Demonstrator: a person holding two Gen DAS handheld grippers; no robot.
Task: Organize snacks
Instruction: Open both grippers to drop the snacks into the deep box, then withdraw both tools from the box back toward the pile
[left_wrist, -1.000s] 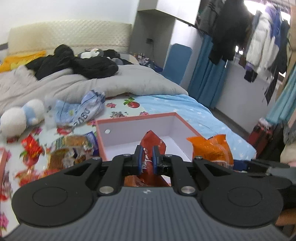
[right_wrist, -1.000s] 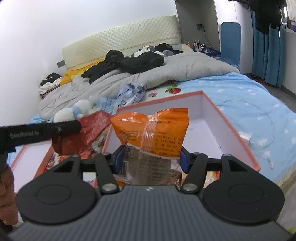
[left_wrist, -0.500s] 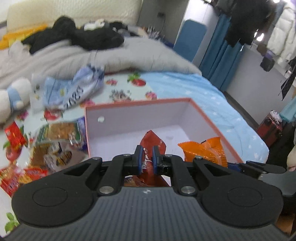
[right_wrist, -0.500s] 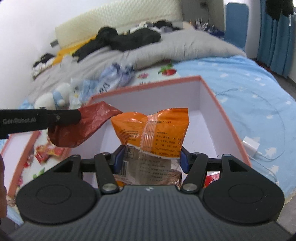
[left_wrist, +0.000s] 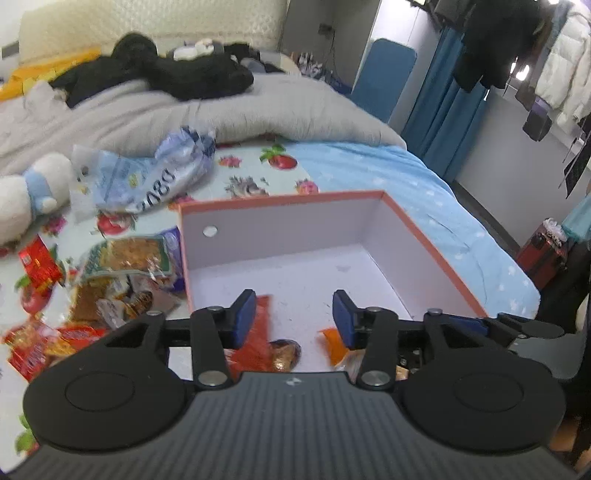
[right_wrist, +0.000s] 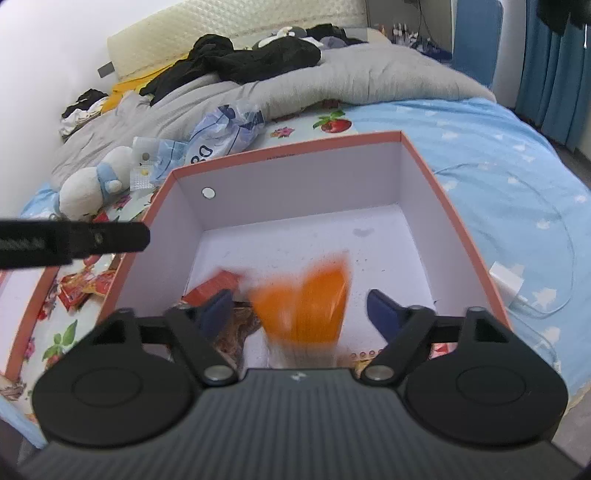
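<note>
Far left on the flowered sheet (left_wrist: 255, 173): a white plush toy (left_wrist: 22, 192), a crumpled pale-blue plastic bag (left_wrist: 147, 173), then a scatter of loose snack packets (left_wrist: 122, 273) just beside the box's left wall.

Centre: the open box (left_wrist: 280, 203), orange-rimmed and white inside, sits on the bed. Your left gripper (left_wrist: 294, 317) hangs over its near end, pointing down into it. Its jaws have just been opening; the blue pads (left_wrist: 245, 317) stand apart and press on nothing. The red snack packet (left_wrist: 255, 339) lies low on the box floor by the left pad, free of the grip.

Right: your right gripper (right_wrist: 300, 314) is over the same box (right_wrist: 436, 184). Its jaws have just been opening too and now stand wide. The orange snack packet (right_wrist: 306, 306) is between the pads (right_wrist: 380, 310) but clear of both, smeared with motion blur, over the box floor. The red packet (right_wrist: 214, 288) rests on the floor to its left. One finger of your left gripper (right_wrist: 74, 240) crosses the left edge of this view.

Beyond the box's right wall, a white charger with cable (right_wrist: 508, 278) lies on the blue sheet (right_wrist: 498, 155).
</note>
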